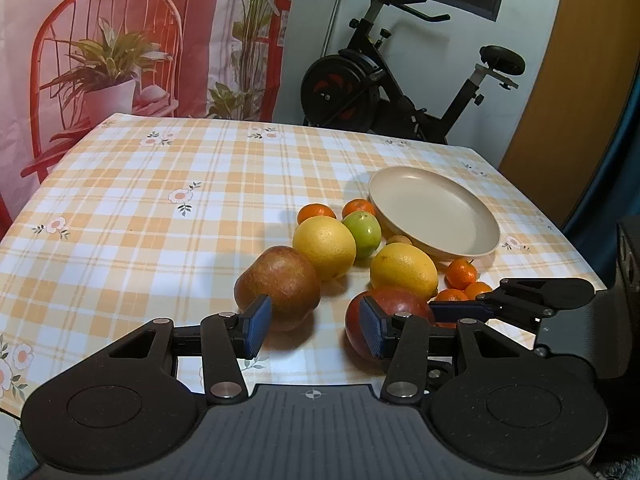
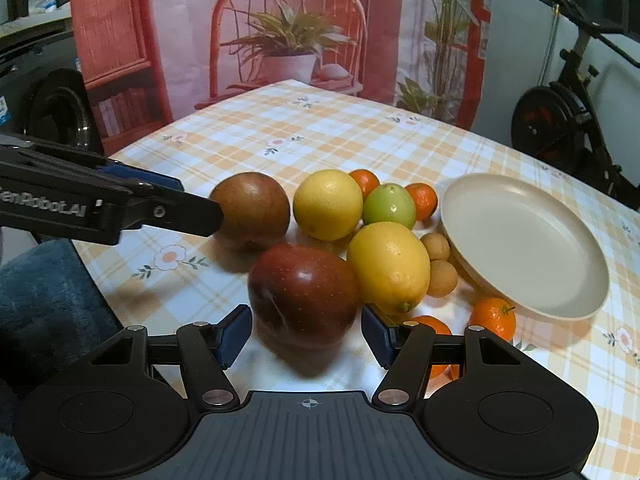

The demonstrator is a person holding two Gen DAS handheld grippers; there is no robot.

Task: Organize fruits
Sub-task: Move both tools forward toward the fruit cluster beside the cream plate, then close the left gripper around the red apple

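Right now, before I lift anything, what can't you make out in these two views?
- Left wrist view: the red apple's lower half, behind the left gripper's own pad.
- Right wrist view: whether the right gripper's pads press the apple between them; its edges there are blurred.
- Right wrist view: the mandarins behind that gripper's finger linkage; count unclear.
- Right wrist view: the brown fruit's left side, covered by the left gripper's tip.

Your left tongs (image 1: 316, 330) and right tongs (image 2: 307, 334) are matte black linkages with silver pivot screws, blue ribbed pads (image 1: 256, 332), round discs flanking a ribbed centre plate with a crosshair mark, and white lettering on one arm.
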